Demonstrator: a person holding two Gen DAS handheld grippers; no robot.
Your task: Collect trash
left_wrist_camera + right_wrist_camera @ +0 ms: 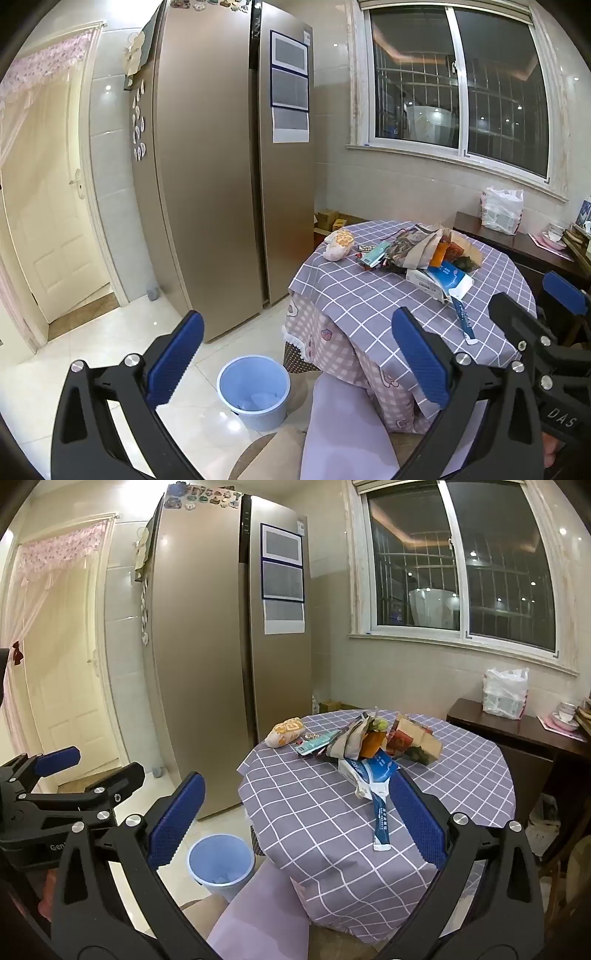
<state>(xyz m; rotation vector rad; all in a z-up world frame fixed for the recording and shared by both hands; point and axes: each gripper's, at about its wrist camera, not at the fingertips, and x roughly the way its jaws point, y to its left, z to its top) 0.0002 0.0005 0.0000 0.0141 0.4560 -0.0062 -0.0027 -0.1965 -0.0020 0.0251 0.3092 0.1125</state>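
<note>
Nothing's picked yet, so step 1 looks like the first grab; best start w/ the strip (pixel 380 821) lying alone nearest the worktop (pixel 314 812) edge, come in low & flat, pinch across its narrow width, then carry to the bin (pixel 221 864) on the floor beside the worktop (blue, seemingly little in it); rest of the trash pile (pixel 369 742) sits mid-worktop, further back. Left gripper (pixel 295 365) wide open, holding nothing; right gripper (pixel 295 819) likewise wide, empty, touching nothing.
</note>
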